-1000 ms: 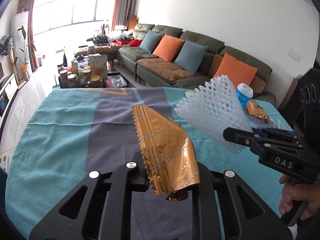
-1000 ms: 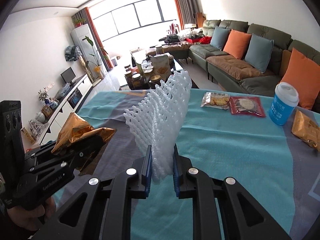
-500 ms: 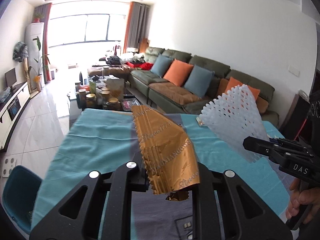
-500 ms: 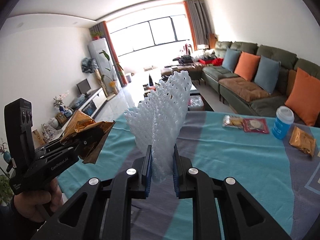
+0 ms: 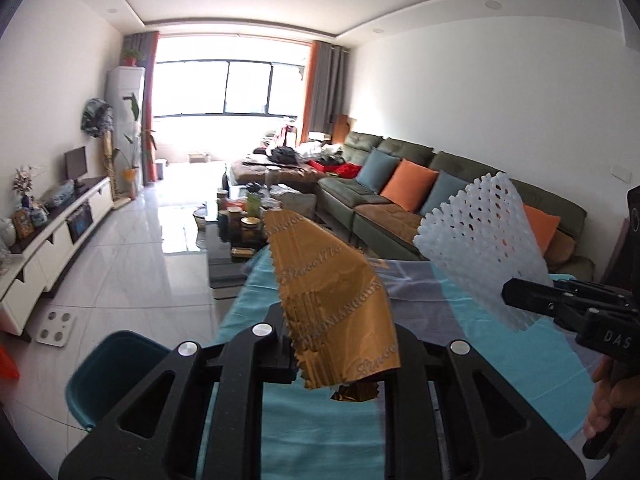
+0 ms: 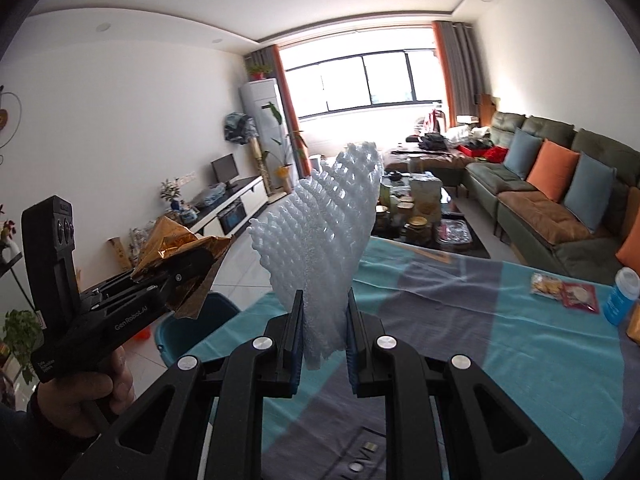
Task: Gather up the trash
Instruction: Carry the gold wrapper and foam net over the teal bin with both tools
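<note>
My left gripper [image 5: 340, 344] is shut on a crinkled gold foil wrapper [image 5: 332, 300], which stands up between its fingers above the table's left edge. In the right wrist view that same gripper [image 6: 188, 276] and its gold wrapper [image 6: 172, 246] show at the left, with a hand on the handle. My right gripper [image 6: 320, 332] is shut on a white foam fruit net [image 6: 320, 240], held upright. The left wrist view shows the foam net [image 5: 480, 240] at the right, clamped in the right gripper [image 5: 516, 296]. A teal bin [image 5: 116, 372] stands on the floor below the table's left edge.
The table carries a teal and grey cloth [image 6: 480, 320]. On its far right lie snack packets [image 6: 564, 290] and a blue cup [image 6: 622, 296]. A coffee table [image 6: 420, 220] crowded with jars and a green sofa [image 6: 560, 200] stand beyond. A white scale [image 5: 56, 328] lies on the floor.
Both grippers have risen and swung left toward the table's left edge, each still holding its item. The floor and the teal bin have come into view.
</note>
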{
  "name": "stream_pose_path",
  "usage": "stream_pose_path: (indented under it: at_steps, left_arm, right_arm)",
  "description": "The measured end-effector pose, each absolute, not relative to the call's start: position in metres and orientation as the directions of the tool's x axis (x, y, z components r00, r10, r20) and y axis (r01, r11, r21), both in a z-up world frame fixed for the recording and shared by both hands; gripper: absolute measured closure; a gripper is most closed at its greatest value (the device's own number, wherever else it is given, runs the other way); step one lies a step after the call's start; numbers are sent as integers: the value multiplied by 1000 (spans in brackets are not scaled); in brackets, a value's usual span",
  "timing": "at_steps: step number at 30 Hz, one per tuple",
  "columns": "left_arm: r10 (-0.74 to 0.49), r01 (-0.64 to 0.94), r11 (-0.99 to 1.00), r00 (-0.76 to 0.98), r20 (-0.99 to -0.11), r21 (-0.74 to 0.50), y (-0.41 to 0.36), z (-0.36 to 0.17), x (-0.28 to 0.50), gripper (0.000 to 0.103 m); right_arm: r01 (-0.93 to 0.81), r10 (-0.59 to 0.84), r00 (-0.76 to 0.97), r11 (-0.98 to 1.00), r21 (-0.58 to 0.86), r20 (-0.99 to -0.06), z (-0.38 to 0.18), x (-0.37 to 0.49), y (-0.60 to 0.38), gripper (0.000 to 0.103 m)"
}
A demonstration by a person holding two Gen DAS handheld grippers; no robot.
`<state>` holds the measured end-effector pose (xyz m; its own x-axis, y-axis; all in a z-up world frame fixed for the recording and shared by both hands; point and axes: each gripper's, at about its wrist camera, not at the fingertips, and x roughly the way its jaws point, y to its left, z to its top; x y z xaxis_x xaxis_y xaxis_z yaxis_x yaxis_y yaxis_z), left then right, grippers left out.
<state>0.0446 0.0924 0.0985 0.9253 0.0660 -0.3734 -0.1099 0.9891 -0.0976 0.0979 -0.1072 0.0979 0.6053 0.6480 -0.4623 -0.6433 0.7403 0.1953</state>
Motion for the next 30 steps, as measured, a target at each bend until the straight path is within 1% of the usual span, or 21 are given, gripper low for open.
stream_pose_path:
  at_steps: [8,17,24,30]
  left_arm:
    - [195,-243,966,912,-361,-93,154,108,-5,86]
    - [350,-398,915,864,-362,-67,229,114,-68,86]
    - [395,-452,888,841,-370,-80,262,112,-97,86]
    - [424,-492,866,814,-397,-85,278,103,-89,85]
  right_arm:
    - [-742,719,525,649,169,-455,104,91,-40,87]
    - [-813,772,437,559,166,-461,105,91,30,87]
    - [-844,787,372,508,175,-492,96,95,70,87]
    - [-865,796,319,467,187,-515,89,101,102,87]
